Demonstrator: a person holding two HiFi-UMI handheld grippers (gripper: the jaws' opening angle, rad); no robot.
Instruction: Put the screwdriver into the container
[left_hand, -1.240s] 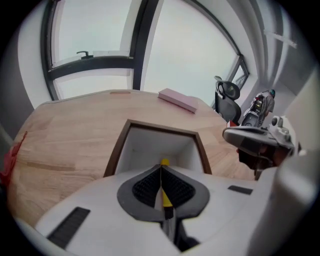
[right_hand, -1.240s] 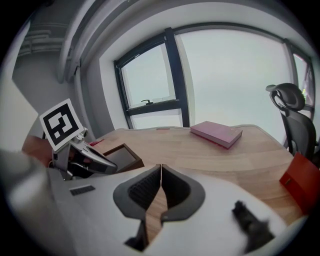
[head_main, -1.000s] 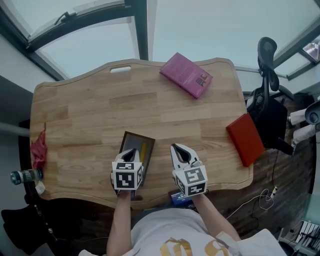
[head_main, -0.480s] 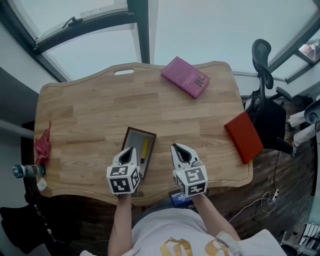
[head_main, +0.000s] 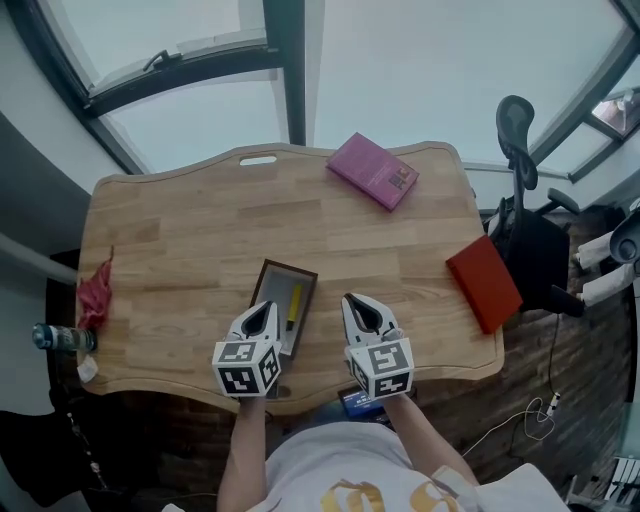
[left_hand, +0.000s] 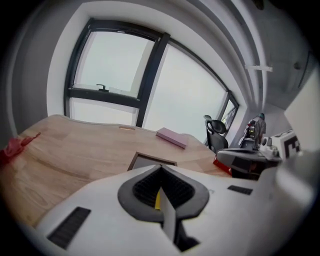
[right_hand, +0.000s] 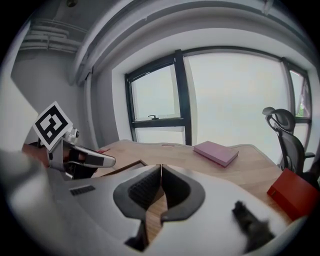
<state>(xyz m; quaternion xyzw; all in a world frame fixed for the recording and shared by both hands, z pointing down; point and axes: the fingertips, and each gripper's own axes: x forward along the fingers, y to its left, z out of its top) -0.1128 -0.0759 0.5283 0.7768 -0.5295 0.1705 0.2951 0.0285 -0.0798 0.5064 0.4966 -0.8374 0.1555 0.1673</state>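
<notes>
1. The yellow-handled screwdriver (head_main: 293, 305) lies lengthwise inside the dark rectangular tray container (head_main: 284, 267). The container sits on the pale wooden counter (head_main: 190, 230), near its front edge.
2. The left gripper (head_main: 264, 306) hangs over the container's near end, its fingers pressed together on nothing. In the left gripper view a sliver of yellow shows just past the tips.
3. The right gripper (head_main: 353, 299) is just beside the container on its right, over bare wood, with its fingers also pressed together and empty.
4. No writing can be read. The pink book (head_main: 373, 171) at the far edge carries a dark label patch too small to make out. Each gripper's cube bears black-and-white square markers.
5. A red book (head_main: 484, 283) overhangs the right edge, and a crumpled red cloth (head_main: 95, 296) lies at the left edge.
6. Since a second ago the left gripper has slid back toward the person, uncovering more of the container. The screwdriver and the right gripper are where they were.
</notes>
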